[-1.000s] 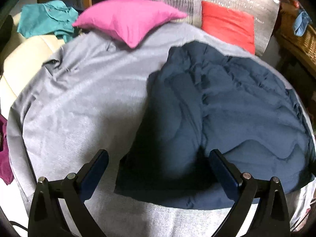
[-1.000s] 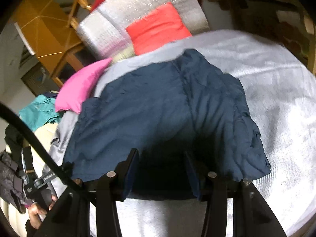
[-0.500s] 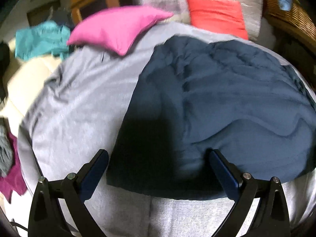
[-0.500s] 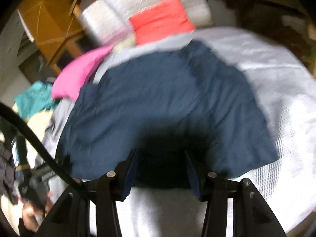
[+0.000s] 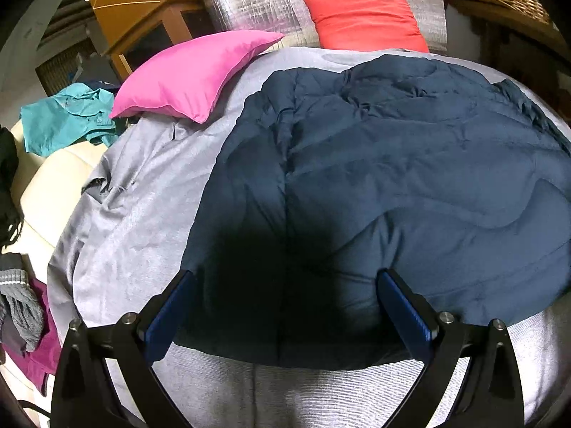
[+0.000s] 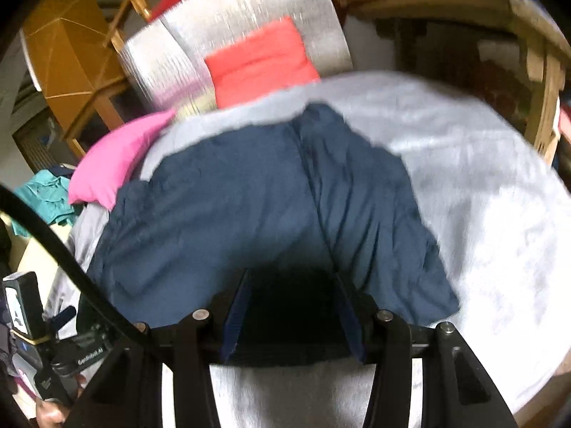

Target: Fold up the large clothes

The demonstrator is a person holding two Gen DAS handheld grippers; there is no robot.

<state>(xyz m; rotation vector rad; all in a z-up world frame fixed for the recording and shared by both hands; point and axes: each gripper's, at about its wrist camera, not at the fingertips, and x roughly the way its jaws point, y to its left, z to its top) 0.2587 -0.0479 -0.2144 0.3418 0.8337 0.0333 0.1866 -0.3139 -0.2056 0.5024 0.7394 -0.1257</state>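
Navy quilted garment (image 5: 410,185) lies spread across a grey-sheeted bed (image 5: 142,221), its hem along the bed's near edge and its top reaching toward the head, where a pink pillow (image 5: 192,71) and a red cushion (image 5: 364,18) sit. The left claw (image 5: 285,310) hangs wide open over the hem near the garment's left corner, gripping nothing; the right claw (image 6: 292,317), opened more narrowly and also empty, hovers over the hem further right, its view blurred. Judged from this, the step in hand is taking hold of the near hem. Done well, each claw should bite only the top layer close to a corner, both closing together, so the padded cloth lifts evenly and folds toward the head without dragging the sheet.
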